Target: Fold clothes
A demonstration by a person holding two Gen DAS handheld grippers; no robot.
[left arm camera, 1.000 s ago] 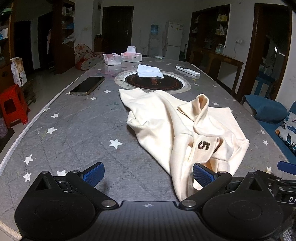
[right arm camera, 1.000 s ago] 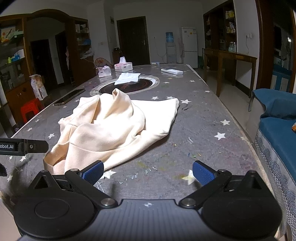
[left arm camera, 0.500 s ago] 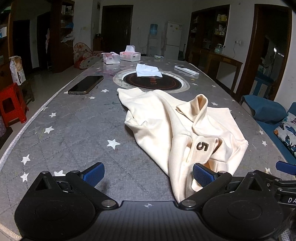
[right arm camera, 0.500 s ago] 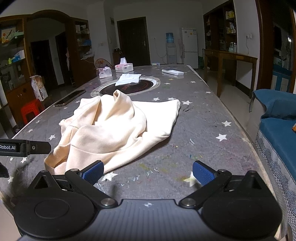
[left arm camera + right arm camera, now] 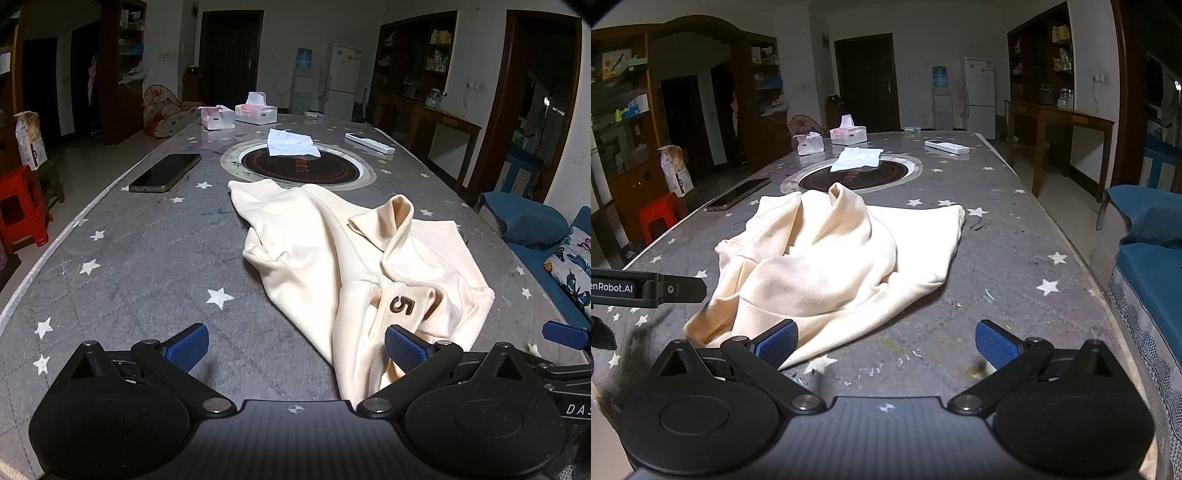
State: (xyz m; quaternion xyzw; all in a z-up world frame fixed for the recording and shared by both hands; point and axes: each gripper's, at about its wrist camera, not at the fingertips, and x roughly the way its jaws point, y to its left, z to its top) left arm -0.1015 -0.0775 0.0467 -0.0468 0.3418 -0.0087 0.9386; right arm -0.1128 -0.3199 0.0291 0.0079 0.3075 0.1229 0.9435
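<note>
A cream garment (image 5: 332, 258) lies crumpled on the grey star-patterned table (image 5: 147, 266), with a dark "5" patch (image 5: 400, 304) near its front edge. It also shows in the right wrist view (image 5: 831, 266). My left gripper (image 5: 295, 349) is open just short of the garment's near hem, which lies by its right finger. My right gripper (image 5: 886, 345) is open and empty, its left finger beside the garment's near corner. The left gripper's body (image 5: 646, 288) shows at the left edge of the right wrist view.
A phone (image 5: 166, 171) lies at the left. A round black hotplate inset (image 5: 299, 168) holds a white cloth (image 5: 291, 142). Two tissue boxes (image 5: 255, 110) and a white remote (image 5: 369, 142) lie far back. A blue sofa (image 5: 1152, 266) stands right, a red stool (image 5: 18, 206) left.
Both grippers have drifted slightly forward toward the garment. The garment has not moved and both grippers stay open.
</note>
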